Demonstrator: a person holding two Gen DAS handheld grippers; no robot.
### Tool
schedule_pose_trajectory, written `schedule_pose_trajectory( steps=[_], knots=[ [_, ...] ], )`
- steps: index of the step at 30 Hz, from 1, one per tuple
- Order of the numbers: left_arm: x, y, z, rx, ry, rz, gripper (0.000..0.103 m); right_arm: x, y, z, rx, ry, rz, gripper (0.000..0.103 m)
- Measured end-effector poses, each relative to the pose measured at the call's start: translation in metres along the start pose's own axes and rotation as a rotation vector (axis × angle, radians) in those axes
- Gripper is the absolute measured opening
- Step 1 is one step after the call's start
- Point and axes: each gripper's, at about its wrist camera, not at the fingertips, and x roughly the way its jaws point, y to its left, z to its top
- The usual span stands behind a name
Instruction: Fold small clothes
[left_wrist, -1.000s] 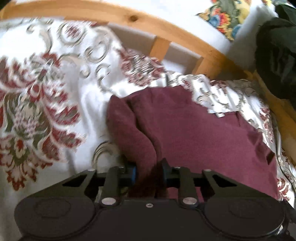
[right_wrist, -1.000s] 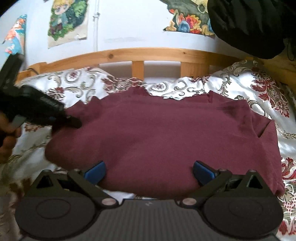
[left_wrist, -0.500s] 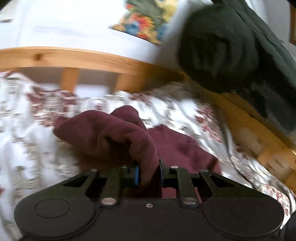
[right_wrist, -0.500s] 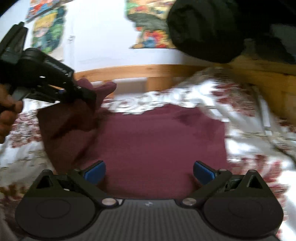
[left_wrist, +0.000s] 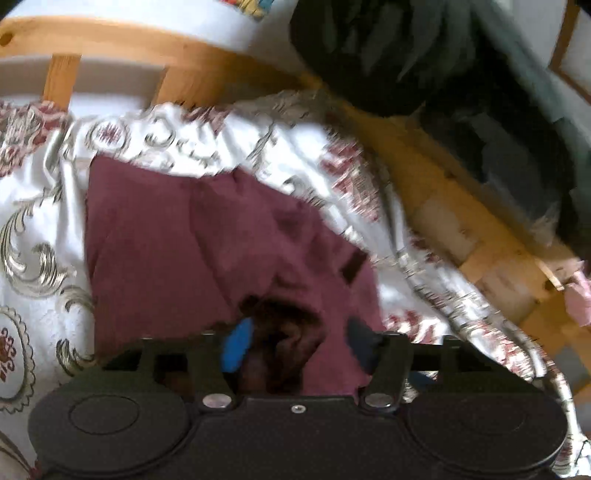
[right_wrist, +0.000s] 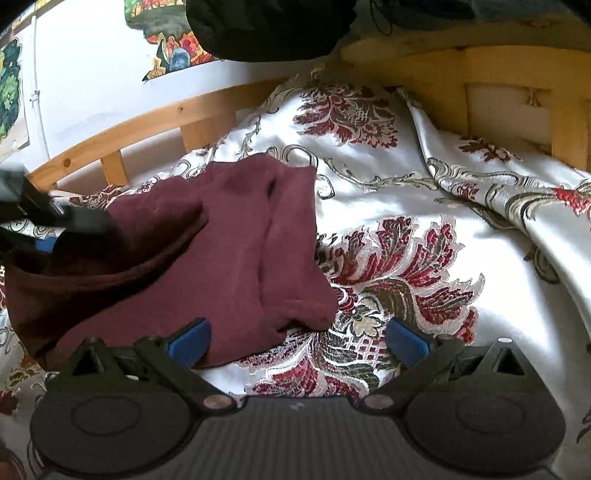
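Since half a second ago the left gripper (left_wrist: 295, 343) has carried the lifted flap over and down onto the rest of the maroon garment (right_wrist: 221, 251), and its jaws, which were pinched on the cloth, now stand apart with a bunched fold sitting loose between them, so I'd say it just let go. That garment now lies doubled up on the floral bedspread (right_wrist: 424, 192), towards the wooden bed frame (right_wrist: 147, 122) at the far edge, with its long axis running from the near side of the bed away to that rail. Meanwhile the right gripper (right_wrist: 295, 343) hovers at the near end, jaws wide apart and holding nothing, and the garment's near right corner sits just ahead of its left pad (right_wrist: 188, 341), with bare bedspread in front of the other one. My guess is the next fold goes end to end along that long axis, and the right gripper is the closer one to that near hem, it'd only need to shift a bit leftward to get the edge between its jaws
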Motion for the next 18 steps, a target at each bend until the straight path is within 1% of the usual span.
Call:
schedule_pose_trajectory(
  steps=[1,3,5,7,8,10,11,12,15,17,18],
  knots=[
    [-0.008,-0.003,0.0,0.017,-0.027,-0.022,0.077,0.001,-0.001,0.0,0.004,0.003,0.003,0.103],
    [-0.025,-0.008,0.002,0.064,-0.082,-0.067,0.095,0.001,-0.003,-0.001,0.016,0.007,0.014,0.103],
    [-0.045,-0.015,0.002,0.136,-0.129,-0.093,0.102,0.001,-0.005,-0.002,0.027,0.006,0.022,0.103],
    [-0.061,-0.02,-0.001,0.204,-0.15,-0.077,0.102,0.002,-0.005,-0.002,0.028,0.005,0.022,0.103],
    [-0.067,-0.021,-0.005,0.243,-0.147,-0.049,0.102,0.002,-0.004,-0.002,0.026,0.005,0.021,0.103],
    [-0.074,-0.02,-0.013,0.278,-0.138,0.017,0.102,0.002,-0.003,-0.002,0.022,0.007,0.015,0.103],
    [-0.074,-0.017,-0.02,0.281,-0.136,0.053,0.102,0.002,-0.002,-0.001,0.018,0.011,0.01,0.103],
    [-0.073,-0.013,-0.025,0.275,-0.134,0.073,0.102,0.002,-0.001,-0.001,0.014,0.016,0.006,0.103],
    [-0.063,-0.002,-0.034,0.232,-0.085,0.104,0.102,0.003,0.003,0.005,0.005,0.042,-0.009,0.103],
    [-0.053,0.001,-0.038,0.213,-0.032,0.095,0.102,-0.002,0.002,0.012,0.039,0.051,-0.003,0.103],
    [-0.047,0.003,-0.038,0.204,-0.001,0.081,0.102,-0.007,0.0,0.016,0.067,0.038,0.018,0.103]
  ],
)
